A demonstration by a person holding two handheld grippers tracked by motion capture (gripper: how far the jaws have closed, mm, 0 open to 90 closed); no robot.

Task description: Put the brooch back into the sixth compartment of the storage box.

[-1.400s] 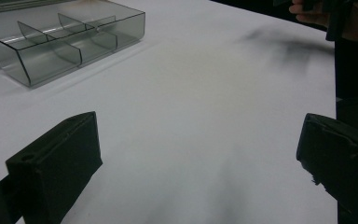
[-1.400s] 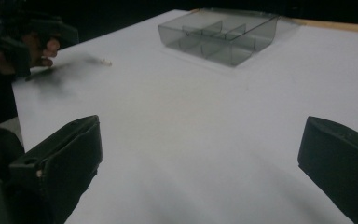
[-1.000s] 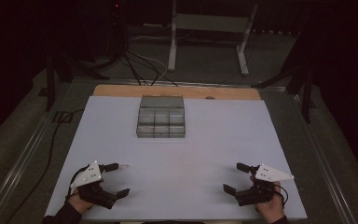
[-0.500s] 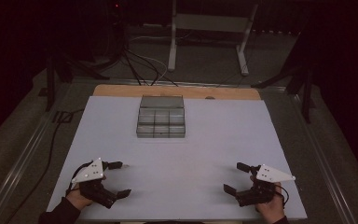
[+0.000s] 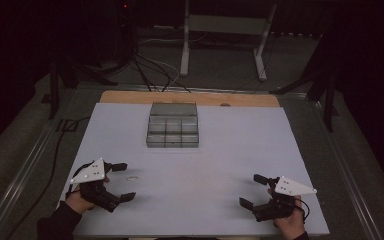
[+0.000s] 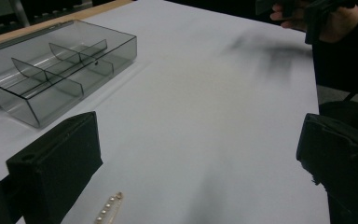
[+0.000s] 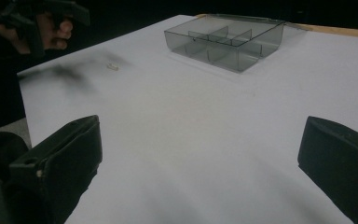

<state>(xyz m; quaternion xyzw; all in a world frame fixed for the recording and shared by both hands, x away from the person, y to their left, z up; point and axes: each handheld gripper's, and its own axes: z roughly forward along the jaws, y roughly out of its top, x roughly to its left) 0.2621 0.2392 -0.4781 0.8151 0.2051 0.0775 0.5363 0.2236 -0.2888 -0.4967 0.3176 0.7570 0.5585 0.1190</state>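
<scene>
High view: small pale strip (image 5: 131, 178) between spread jaws of left hand-held gripper (image 5: 123, 181); untouched.

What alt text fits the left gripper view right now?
The left hand-held gripper is open above a white table, with a small pale beaded strip between its jaws. A clear divided tray sits beyond at upper left.

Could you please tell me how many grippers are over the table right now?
2. The left gripper is at the near left, open, by a small pale clip. The right gripper is at the near right, open and holding nothing. Neither touches the tray.
</scene>
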